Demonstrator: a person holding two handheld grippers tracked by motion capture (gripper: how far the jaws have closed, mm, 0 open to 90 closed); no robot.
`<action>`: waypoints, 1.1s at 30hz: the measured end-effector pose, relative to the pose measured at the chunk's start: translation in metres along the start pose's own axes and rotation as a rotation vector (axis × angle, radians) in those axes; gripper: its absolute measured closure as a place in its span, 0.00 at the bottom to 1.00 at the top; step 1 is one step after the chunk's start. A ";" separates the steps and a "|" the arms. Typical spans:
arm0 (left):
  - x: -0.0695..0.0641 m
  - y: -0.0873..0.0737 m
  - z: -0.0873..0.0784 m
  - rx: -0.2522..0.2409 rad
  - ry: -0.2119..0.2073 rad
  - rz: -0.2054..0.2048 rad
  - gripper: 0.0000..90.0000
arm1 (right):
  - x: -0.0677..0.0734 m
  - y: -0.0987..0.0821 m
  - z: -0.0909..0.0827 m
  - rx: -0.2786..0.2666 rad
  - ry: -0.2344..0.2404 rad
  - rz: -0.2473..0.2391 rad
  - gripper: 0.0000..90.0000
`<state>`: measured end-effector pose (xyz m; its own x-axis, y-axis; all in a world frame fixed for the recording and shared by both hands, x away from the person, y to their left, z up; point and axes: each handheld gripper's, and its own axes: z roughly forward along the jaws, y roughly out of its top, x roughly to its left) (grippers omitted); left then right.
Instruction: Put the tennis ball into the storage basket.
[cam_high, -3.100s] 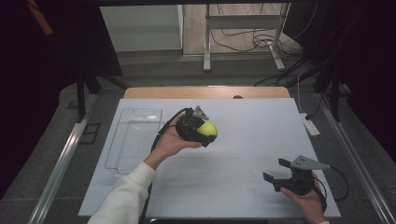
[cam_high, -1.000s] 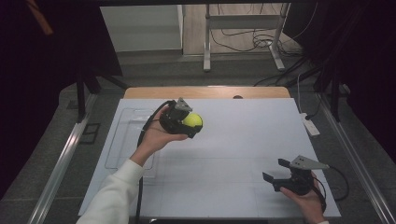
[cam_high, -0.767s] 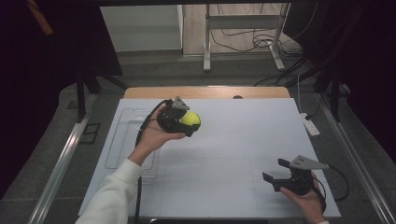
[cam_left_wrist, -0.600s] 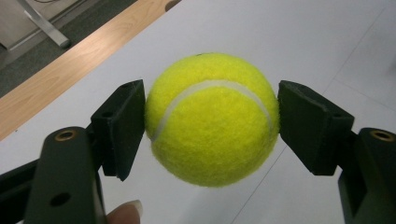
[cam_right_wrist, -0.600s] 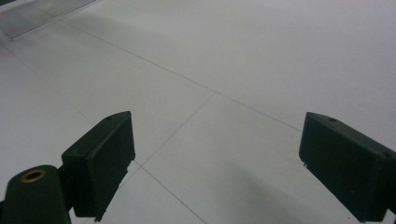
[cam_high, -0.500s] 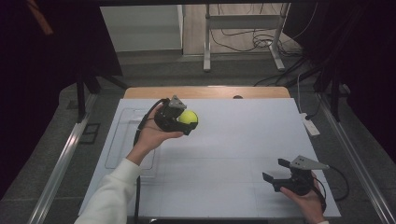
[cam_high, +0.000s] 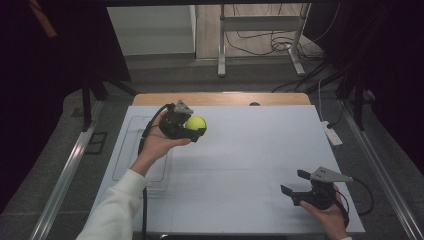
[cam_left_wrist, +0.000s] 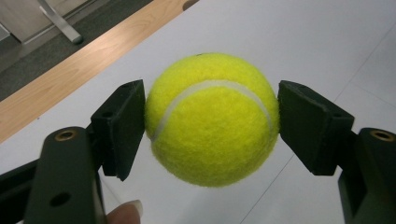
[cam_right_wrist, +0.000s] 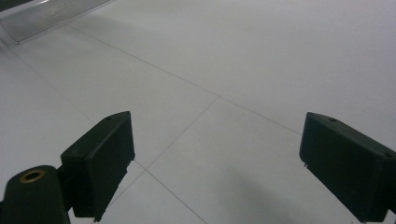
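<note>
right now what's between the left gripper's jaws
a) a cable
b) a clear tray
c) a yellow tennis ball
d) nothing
c: in the left gripper view both black pads of the left gripper press on the sides of the yellow tennis ball, held up above the white table.

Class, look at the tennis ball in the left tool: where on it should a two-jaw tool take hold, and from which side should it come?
Grip the tennis ball across its widest middle, one pad on each opposite side, as the left tool does now. Being round, it offers no edge or handle, and off-centre pads would likely slip off the curve. Once it lies on the table, coming from above seems best, since nothing stands around it.
</note>
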<state>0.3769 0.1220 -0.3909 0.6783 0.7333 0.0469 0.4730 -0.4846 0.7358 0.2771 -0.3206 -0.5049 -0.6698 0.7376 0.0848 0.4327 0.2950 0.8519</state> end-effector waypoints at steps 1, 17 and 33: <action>0.001 0.000 0.000 0.000 0.001 -0.003 0.30 | 0.000 0.000 0.000 -0.002 -0.001 -0.001 0.12; 0.012 -0.007 -0.003 -0.004 0.029 -0.033 0.30 | 0.001 0.001 0.001 -0.005 0.004 -0.001 0.12; 0.025 -0.012 -0.007 -0.015 0.068 -0.073 0.30 | 0.003 0.002 0.003 -0.005 0.010 0.000 0.12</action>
<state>0.3839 0.1495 -0.3940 0.6022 0.7974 0.0386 0.5111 -0.4221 0.7487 0.2776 -0.3159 -0.5049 -0.6761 0.7313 0.0900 0.4299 0.2922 0.8543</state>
